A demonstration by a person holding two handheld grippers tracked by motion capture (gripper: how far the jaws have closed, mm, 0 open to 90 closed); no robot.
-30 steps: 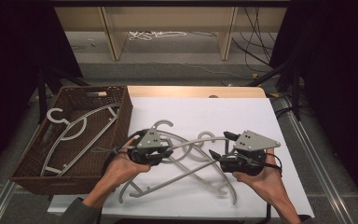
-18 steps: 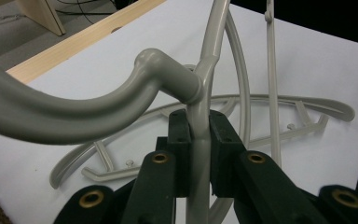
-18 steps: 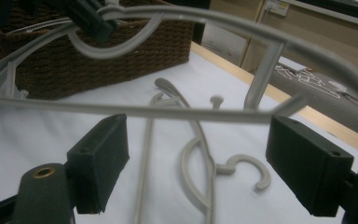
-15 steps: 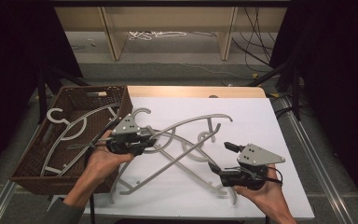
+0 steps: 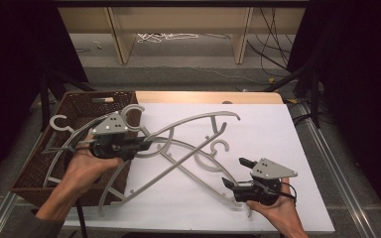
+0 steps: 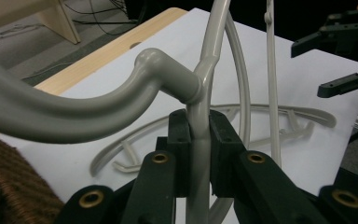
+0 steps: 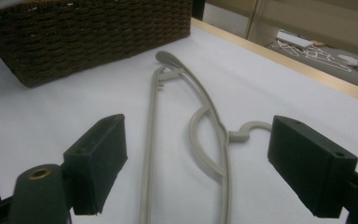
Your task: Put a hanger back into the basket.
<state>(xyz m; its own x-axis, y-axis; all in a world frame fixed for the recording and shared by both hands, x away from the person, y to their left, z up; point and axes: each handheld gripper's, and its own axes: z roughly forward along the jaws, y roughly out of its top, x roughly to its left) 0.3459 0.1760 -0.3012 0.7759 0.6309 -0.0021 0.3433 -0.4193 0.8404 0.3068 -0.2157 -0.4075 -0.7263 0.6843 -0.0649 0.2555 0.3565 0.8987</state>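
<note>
Grey plastic identifies both hangers on the white table cover (image 5: 278, 124). Your left gripper (image 5: 141, 145) sits at the 9 o'clock side of the cover, just beside the wicker basket (image 5: 87, 99). Its jaws are closed on the lifted hanger (image 5: 198, 124), clamping the thin neck just below the hook; in the left gripper view the two black pads (image 6: 179, 140) press against the stem from both sides. That hanger's arms extend toward 2 o'clock and 6 o'clock, raised off the cover.

Your right gripper (image 5: 234, 173) sits at 5 o'clock, held from below by your right hand (image 5: 280, 210). Its jaws stand wide apart and hold nothing; the right gripper view shows clear space between them.

The second hanger (image 7: 191, 130) lies flat on the cover at centre, its hook (image 5: 222, 146) pointing toward 3 o'clock. More hangers (image 5: 62, 134) rest in the basket at 9 o'clock.
</note>
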